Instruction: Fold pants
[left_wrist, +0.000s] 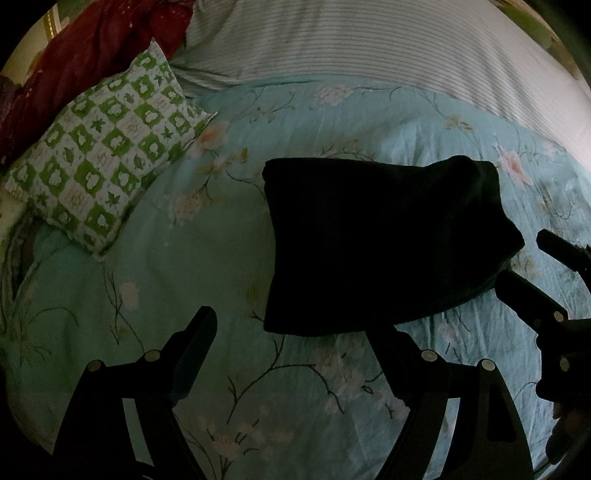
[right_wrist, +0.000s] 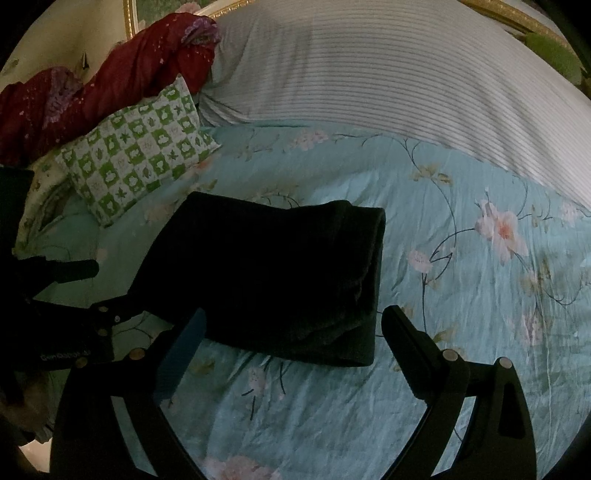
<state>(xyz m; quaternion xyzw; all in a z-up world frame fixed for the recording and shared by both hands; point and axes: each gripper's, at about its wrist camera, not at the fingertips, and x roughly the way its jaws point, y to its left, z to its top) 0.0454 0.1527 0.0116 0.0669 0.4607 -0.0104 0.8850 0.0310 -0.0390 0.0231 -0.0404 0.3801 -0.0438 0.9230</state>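
Observation:
The black pants (left_wrist: 380, 243) lie folded into a thick rectangle on the light blue floral bedsheet (left_wrist: 221, 295). They also show in the right wrist view (right_wrist: 266, 273). My left gripper (left_wrist: 295, 332) is open and empty, just in front of the bundle's near edge. My right gripper (right_wrist: 291, 325) is open and empty, its fingers on either side of the bundle's near right corner, apart from it. The right gripper shows at the right edge of the left wrist view (left_wrist: 524, 262). The left gripper shows at the left of the right wrist view (right_wrist: 110, 288).
A green and white checked pillow (left_wrist: 107, 166) lies at the back left. A dark red blanket (right_wrist: 92, 85) is bunched behind it. A white striped duvet (right_wrist: 388, 74) covers the back of the bed. A gilded headboard edge (right_wrist: 129, 22) is at the far back.

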